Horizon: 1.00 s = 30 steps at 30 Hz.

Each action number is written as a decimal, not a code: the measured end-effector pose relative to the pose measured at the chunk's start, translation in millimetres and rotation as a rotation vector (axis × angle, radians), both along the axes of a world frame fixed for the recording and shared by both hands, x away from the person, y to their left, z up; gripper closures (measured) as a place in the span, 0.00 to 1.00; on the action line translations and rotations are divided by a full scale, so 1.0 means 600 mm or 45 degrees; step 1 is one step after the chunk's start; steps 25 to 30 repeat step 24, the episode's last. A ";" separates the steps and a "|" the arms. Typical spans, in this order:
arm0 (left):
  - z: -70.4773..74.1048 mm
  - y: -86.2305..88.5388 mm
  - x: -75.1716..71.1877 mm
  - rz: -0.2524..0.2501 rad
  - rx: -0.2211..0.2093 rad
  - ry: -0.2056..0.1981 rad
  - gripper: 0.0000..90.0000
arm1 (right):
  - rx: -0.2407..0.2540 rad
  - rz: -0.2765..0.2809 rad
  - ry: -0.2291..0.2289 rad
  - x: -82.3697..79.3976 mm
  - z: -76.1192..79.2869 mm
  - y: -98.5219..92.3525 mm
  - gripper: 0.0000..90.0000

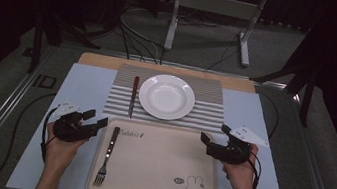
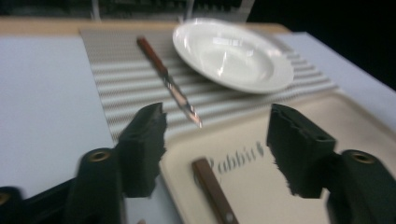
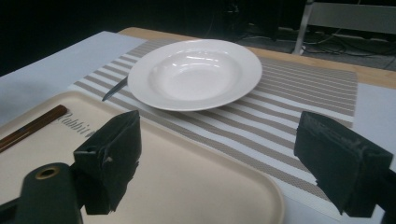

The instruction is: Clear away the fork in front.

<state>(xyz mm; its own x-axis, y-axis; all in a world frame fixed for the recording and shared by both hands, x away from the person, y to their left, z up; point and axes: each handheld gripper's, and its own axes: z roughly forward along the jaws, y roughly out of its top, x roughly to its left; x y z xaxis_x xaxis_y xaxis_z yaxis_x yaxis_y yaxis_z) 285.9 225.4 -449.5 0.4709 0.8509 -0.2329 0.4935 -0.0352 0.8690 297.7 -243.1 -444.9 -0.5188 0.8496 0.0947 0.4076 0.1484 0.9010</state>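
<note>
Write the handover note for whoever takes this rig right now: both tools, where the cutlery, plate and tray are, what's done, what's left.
Left tool: open, holding nothing, at the tray's left rim above the fork handle.
Right tool: open, holding nothing, at the tray's right rim.
Plate: on the striped placemat, behind the tray.
Knife: on the placemat, just left of the plate, tip toward the tray.
Fork: lying in the beige tray, left side, tines toward the person.
Done: plate and knife appear laid out.
Left: probably move the fork from the tray to the placemat; that is my guess.
</note>
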 end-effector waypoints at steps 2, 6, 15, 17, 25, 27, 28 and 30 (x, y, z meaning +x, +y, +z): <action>0.013 0.003 -0.007 0.039 0.004 -0.071 0.29 | 0.010 -0.018 -0.004 -0.004 0.001 -0.011 0.17; 0.033 0.006 -0.018 0.093 0.029 -0.159 0.17 | 0.017 -0.049 -0.007 -0.013 -0.003 -0.030 0.17; 0.052 0.018 -0.024 0.162 0.077 -0.243 0.00 | 0.007 -0.092 -0.013 -0.035 -0.013 -0.058 0.15; 0.050 0.025 -0.023 0.185 0.077 -0.249 0.00 | -0.034 -0.108 -0.039 -0.046 -0.016 -0.064 0.14; 0.046 0.032 -0.021 0.206 0.083 -0.249 0.00 | -0.044 -0.151 -0.065 -0.061 -0.022 -0.080 0.13; 0.046 0.032 -0.021 0.206 0.083 -0.249 0.00 | -0.044 -0.151 -0.065 -0.061 -0.022 -0.080 0.13; 0.046 0.032 -0.021 0.206 0.083 -0.249 0.00 | -0.044 -0.151 -0.065 -0.061 -0.022 -0.080 0.13; 0.046 0.032 -0.021 0.206 0.083 -0.249 0.00 | -0.044 -0.151 -0.065 -0.061 -0.022 -0.080 0.13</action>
